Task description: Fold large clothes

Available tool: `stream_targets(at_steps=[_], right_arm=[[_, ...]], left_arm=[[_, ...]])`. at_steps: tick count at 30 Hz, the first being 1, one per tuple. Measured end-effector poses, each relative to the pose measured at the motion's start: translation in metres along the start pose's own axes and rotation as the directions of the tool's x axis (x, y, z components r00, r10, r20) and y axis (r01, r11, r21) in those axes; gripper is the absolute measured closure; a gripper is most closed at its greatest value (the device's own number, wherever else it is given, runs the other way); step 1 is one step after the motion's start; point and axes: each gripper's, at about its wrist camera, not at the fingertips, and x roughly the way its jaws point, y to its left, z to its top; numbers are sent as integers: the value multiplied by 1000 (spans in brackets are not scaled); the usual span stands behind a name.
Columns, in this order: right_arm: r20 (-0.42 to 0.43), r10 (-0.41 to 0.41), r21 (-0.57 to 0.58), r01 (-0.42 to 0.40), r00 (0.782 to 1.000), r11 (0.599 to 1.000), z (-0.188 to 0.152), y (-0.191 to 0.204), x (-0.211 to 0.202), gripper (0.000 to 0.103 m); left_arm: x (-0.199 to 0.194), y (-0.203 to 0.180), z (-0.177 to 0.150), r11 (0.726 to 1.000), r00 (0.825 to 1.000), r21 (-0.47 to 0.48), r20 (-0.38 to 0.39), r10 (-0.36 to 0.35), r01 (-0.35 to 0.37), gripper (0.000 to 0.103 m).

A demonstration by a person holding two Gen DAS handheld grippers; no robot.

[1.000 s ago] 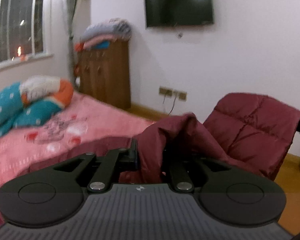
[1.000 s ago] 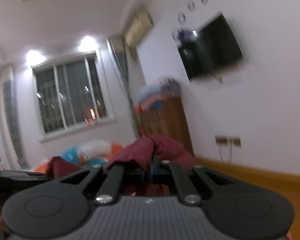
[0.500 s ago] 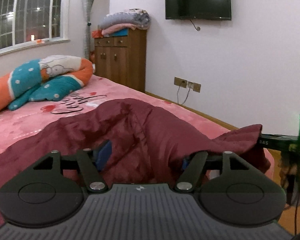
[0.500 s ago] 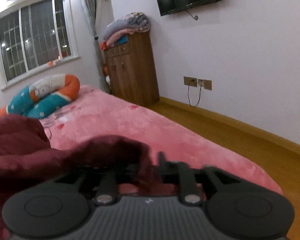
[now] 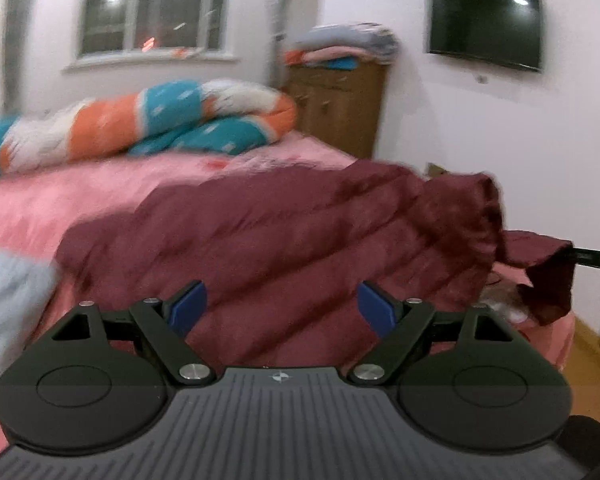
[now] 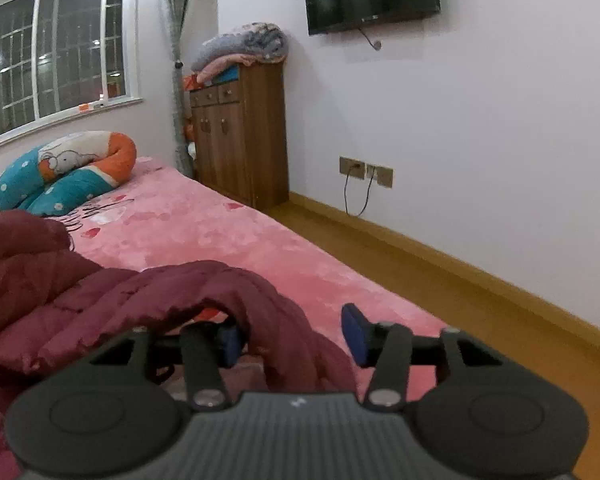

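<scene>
Bed point(image 5: 100, 200): jacket point(image 5: 300, 232) (maroon) under hand-held gripper point(image 5: 283, 307).

My right tool point(image 6: 296, 334) has just been opening; the puffy maroon quilted jacket point(image 6: 148, 300) drapes loosely between its jaws, over the pink plush bed point(image 6: 228, 236).

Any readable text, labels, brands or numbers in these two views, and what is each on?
No word or number reads in either view.
Pink bed cover: dark script lettering beside the red hearts, too small and partly hidden by the maroon coat.
Right gripper and left gripper: a small white emblem on each body, no letters.
</scene>
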Motion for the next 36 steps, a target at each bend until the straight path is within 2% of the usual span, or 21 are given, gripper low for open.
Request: stream_targets(at_steps=[3,5,7,10,12,14,18,20,22,26,29,30,31,32,34,35,36], right_arm=[[45,26,-2,-26,999,1000,-5,-3,-25,42],[65,108,3,-109,992,994,-8,-3,-41,42],[72,205,-4,-205,976,979,-13,1,-57,41],[24,363,-19,-362,932,932,-26,18,-67,39],[-53,458,-16,-459,888,888,-35,36,-59,39],[-113,504,-17,-509,856,860,-45,55,-46,39],[-235,558,47,-564,796,825,-58,84,-7,40],[-255,584,100,-580,771,809,-57,92,11,40],[-270,599,131,-588,754,798,-56,98,28,40],[-295,622,170,-600,726,782,-59,114,56,41],[-295,645,221,-607,705,764,-64,118,63,47],[-302,650,240,-605,697,759,-66,121,69,58],[-306,657,255,-606,689,753,-67,122,70,64],[-306,665,264,-610,682,747,-68,124,72,65],[-305,679,277,-620,668,734,-69,126,70,75],[-303,690,289,-626,658,724,-69,128,70,77],[-298,697,295,-632,652,717,-69,130,69,82]], left_arm=[[-4,14,-24,995,998,-83,-42,43,-46,4],[-9,20,-41,989,996,-133,-64,62,-71,5],[-10,28,-56,980,995,-183,-81,61,-75,5],[-1,32,-68,969,994,-236,-94,48,-69,5],[7,35,-73,960,996,-275,-88,28,-51,4],[9,41,-79,951,997,-307,-81,7,-32,3],[24,57,-89,920,997,-392,-80,-6,-26,2],[29,64,-90,896,998,-443,-63,-30,-1,2],[37,69,-89,884,998,-467,-53,-45,15,2],[52,76,-85,879,997,-476,-46,-60,31,2],[62,74,-82,878,996,-476,-35,-80,54,2],[62,72,-81,879,996,-472,-35,-85,58,2],[68,73,-80,880,996,-471,-33,-87,61,2],[69,72,-80,879,995,-472,-31,-90,65,2],[74,72,-78,878,995,-474,-30,-96,70,7],[77,72,-77,880,995,-471,-31,-92,67,16],[77,70,-75,881,996,-468,-33,-86,60,30]])
